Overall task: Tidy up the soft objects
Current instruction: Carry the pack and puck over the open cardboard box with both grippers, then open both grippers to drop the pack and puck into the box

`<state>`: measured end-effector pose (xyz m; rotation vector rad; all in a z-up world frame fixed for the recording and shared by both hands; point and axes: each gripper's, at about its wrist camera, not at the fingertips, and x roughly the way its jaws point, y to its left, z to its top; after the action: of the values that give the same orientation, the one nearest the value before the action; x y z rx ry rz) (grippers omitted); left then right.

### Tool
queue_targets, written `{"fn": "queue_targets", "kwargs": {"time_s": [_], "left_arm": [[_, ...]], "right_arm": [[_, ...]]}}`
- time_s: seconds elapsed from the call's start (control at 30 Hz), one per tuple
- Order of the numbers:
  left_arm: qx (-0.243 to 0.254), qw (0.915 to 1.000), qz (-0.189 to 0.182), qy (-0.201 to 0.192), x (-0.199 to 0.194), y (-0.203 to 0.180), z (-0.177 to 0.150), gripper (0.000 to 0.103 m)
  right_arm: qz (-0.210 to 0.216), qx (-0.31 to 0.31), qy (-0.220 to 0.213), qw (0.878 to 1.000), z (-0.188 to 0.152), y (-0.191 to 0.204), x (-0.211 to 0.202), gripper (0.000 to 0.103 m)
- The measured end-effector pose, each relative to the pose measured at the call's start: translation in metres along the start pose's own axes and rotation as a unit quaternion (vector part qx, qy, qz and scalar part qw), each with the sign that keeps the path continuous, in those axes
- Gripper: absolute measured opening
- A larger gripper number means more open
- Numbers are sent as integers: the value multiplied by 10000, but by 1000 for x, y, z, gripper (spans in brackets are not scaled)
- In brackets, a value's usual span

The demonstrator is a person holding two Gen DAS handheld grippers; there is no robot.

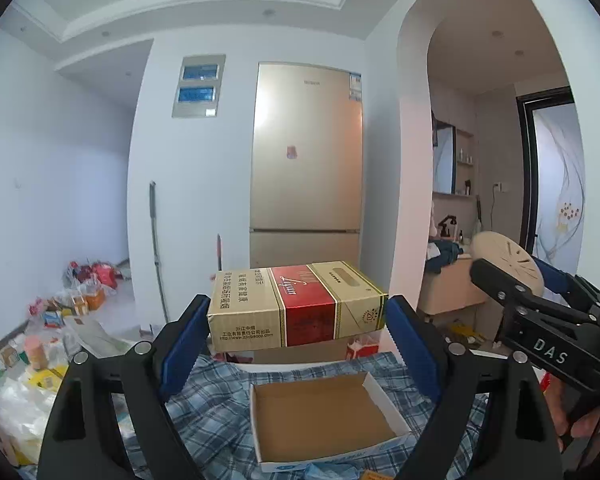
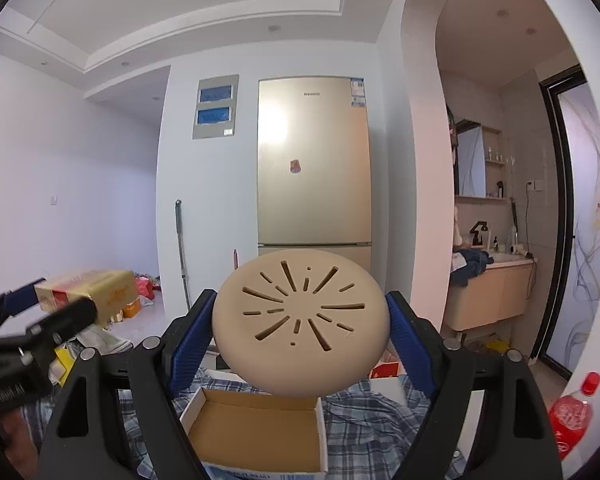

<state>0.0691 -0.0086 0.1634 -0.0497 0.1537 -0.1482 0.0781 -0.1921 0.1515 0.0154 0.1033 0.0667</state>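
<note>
Gold fridge [image 2: 314, 160] against the white wall, mop handle [image 2: 182, 252] leaning beside it, red-capped bottle [image 2: 572, 420] at far right.

An open cardboard tray [image 1: 324, 420] rests on plaid cloth [image 1: 212, 408].

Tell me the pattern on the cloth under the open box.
Blue-and-white plaid cloth, clearest in the right wrist view beside the box.

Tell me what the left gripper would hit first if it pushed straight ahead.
Likely nothing nearby: the left gripper, clamped on the carton, points across open room at the fridge; depth is unclear.
</note>
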Motion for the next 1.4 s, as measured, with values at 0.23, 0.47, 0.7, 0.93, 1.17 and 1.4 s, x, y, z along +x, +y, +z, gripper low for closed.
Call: {"fn": "queue_targets", "kwargs": {"time_s": [0.23,0.47,0.7,0.93,1.17,1.4], "left_arm": [[-103,9992,220,321,55,20,-34,89],[-40,9964,57,841,98,27,-65,89],[127,9899,174,1404,132,31,-90,89],[89,9805,96,1963,158,36,-125,89],[212,9685,172,2475,189,39,-162,89],[98,9640,67,2657,196,42,-171,90]], "right_arm": [[165,-44,233,9996,-36,2,40,82],[138,-19,710,9974,-64,-6,77,82],[387,85,1400,9894,-91,-13,106,82],[663,-67,2331,9702,-135,-9,142,82],[710,-237,2822,9564,-163,-7,160,82],[864,-181,3120,9460,-180,-9,172,82]]}}
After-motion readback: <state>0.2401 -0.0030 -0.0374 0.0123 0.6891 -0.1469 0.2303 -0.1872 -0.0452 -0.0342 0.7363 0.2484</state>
